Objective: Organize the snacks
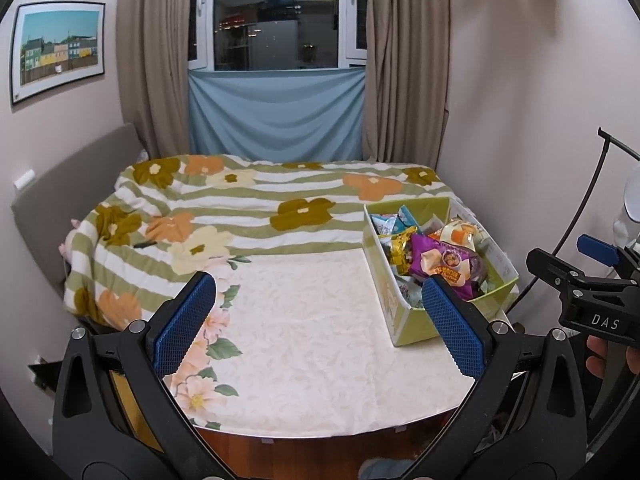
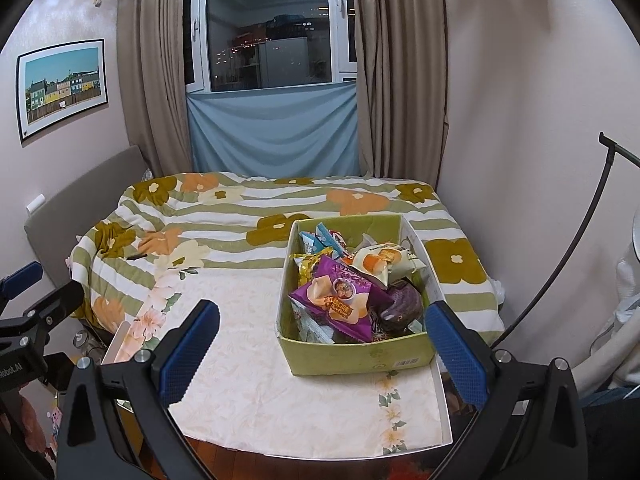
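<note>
My left gripper (image 1: 318,320): matt black plastic arms, blue pads (image 1: 184,322) with rough knurled texture, shiny metal screws. My right gripper (image 2: 322,344): same make. Tablecloth (image 1: 320,340) was smooth cream fabric, faint leaf weave, printed flowers at edge. Green box (image 2: 360,354) looked like matt cardboard, paper barcode label on front. Purple packet (image 2: 340,300) and white bun wrapper (image 2: 384,262) were glossy crinkled film. Bedspread (image 2: 260,208) was soft matt cloth. Curtains (image 1: 156,64) were matt woven cloth. Floor looked like polished wood.

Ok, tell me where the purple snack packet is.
The purple snack packet lies inside the green box at the table's right side, on top near its front, beside an orange-and-white packet.
</note>
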Available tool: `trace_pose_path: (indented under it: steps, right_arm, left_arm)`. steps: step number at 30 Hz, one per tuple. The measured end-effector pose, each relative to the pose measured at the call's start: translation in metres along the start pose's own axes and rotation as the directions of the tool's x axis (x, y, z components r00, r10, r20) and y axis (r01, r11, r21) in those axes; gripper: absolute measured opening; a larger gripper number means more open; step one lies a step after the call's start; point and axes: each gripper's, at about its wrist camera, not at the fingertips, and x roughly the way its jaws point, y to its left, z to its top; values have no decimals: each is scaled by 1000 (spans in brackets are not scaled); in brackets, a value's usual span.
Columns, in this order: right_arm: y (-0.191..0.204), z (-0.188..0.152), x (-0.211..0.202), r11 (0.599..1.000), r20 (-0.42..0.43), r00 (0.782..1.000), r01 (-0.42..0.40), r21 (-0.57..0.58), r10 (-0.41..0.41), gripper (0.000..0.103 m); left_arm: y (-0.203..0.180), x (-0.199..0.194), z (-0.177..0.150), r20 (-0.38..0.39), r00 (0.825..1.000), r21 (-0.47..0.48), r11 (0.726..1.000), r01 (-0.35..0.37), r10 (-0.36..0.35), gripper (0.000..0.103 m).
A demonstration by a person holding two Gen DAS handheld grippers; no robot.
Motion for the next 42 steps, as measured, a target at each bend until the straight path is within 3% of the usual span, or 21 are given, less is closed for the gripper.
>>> trace_pose_path:
  steps: [14,42]
  right_arm:
    - [-3,-2,-1,1000,-10,1000,8,8,-8,103]
    - [0,-3,0,1000,-10,1000,15,6,-15,103]
  left_arm:
    - [-3,-2,0,1,1000,0,1000,30,-30,102]
    - [-3,3,0,8,1000,13,1000,12,-12,102]
